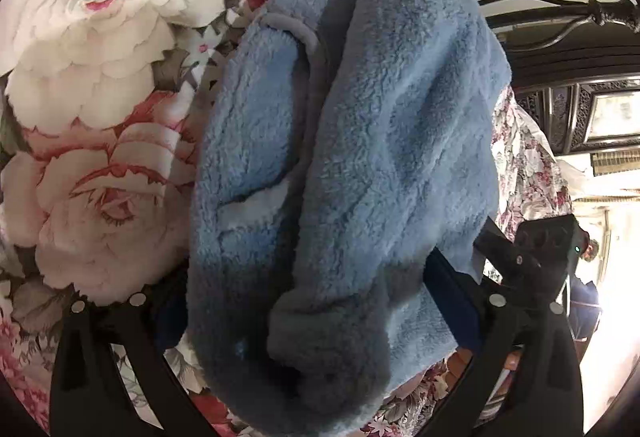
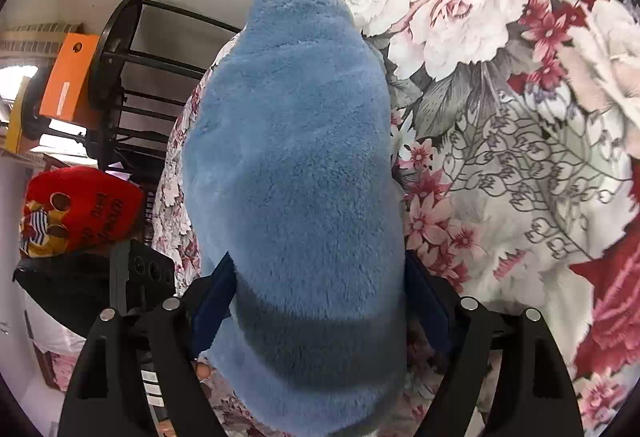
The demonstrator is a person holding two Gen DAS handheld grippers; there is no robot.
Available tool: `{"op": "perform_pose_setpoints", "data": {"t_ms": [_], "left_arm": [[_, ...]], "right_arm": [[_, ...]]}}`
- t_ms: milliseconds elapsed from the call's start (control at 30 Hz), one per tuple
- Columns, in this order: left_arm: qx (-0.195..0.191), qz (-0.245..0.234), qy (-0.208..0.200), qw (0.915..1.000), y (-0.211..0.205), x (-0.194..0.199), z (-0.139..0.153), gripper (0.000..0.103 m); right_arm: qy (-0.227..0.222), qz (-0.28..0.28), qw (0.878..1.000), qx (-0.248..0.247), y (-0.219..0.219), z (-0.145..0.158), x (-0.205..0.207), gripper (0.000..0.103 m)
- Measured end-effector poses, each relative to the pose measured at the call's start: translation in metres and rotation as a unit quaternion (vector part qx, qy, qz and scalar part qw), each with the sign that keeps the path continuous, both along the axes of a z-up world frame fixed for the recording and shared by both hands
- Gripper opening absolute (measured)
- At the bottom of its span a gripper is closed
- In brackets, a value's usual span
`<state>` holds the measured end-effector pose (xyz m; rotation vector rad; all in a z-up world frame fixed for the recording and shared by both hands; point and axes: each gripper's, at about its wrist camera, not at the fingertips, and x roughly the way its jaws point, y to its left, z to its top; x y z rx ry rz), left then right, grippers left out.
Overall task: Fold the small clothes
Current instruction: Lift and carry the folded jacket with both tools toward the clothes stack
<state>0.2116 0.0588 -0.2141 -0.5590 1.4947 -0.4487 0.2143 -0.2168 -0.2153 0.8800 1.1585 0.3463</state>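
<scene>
Blue fleece garment (image 2: 296, 165) bunched between both grippers above a floral bedspread (image 2: 500, 141).
Soft, light and floppy (likely to sag), it sits clamped in the left gripper (image 1: 320, 297) and right gripper (image 2: 320, 301); hems offer firmer holds.

Fuzzy matt blue fleece garment (image 1: 360, 157), deep-piled; smooth printed floral cotton bedspread (image 1: 100, 117) beneath; black metal bedframe (image 2: 120, 77), slightly glossy.

A floral bedspread (image 2: 500, 117) covered the bed. Beside it stood a black metal rack (image 2: 128, 85), an orange box (image 2: 70, 77) and a red cushion (image 2: 84, 213).
</scene>
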Motion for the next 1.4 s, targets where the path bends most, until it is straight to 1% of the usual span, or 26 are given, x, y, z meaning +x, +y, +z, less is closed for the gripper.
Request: {"op": "perform_pose_setpoints", "data": {"t_ms": [133,267,400,500,533,567,667,800,867,967,1200,1400], "left_arm": [[-0.016,-0.021,-0.015,0.9995,-0.012,0.001,-0.001,0.099],[-0.030,-0.023,-0.015,0.9992,-0.016,0.004,-0.009,0.099],[-0.023,-0.022,-0.013,0.9994,-0.018,0.005,-0.016,0.099],[-0.019,-0.021,-0.012,0.9995,-0.016,0.005,-0.017,0.099],[-0.019,-0.019,-0.013,0.9996,-0.017,0.005,-0.017,0.099],[-0.017,-0.019,-0.016,0.9996,-0.020,0.006,-0.016,0.099],[-0.010,-0.024,-0.028,0.9993,-0.029,0.004,-0.013,0.098],[-0.017,-0.030,-0.033,0.9989,-0.035,0.005,-0.002,0.088],[-0.020,-0.029,-0.036,0.9987,-0.036,0.005,0.004,0.085],[-0.021,-0.032,-0.047,0.9982,-0.037,0.003,0.016,0.081],[-0.020,-0.034,-0.074,0.9964,-0.046,-0.008,0.055,0.080],[-0.014,-0.030,-0.106,0.9938,-0.045,-0.023,0.098,0.080]], "right_arm": [[-0.005,0.002,1.000,0.010,0.002,-0.006,0.003,0.084],[-0.011,0.004,1.000,0.015,0.006,-0.011,0.008,0.085],[-0.013,0.007,1.000,0.013,0.010,-0.016,0.010,0.085],[-0.019,0.007,1.000,0.002,0.013,-0.017,0.008,0.085],[-0.022,0.008,1.000,-0.003,0.016,-0.016,0.007,0.084],[-0.025,0.011,1.000,-0.009,0.018,-0.015,0.007,0.078],[-0.024,0.012,1.000,-0.007,0.022,-0.013,0.007,0.072],[-0.021,0.011,1.000,-0.006,0.021,-0.008,0.007,0.067],[-0.021,0.011,1.000,-0.007,0.019,-0.004,0.005,0.064],[-0.023,0.010,1.000,-0.005,0.018,0.003,0.003,0.063],[-0.039,0.005,0.999,0.002,0.014,0.036,-0.008,0.063],[-0.062,0.011,0.998,0.011,0.011,0.066,-0.023,0.063]]}}
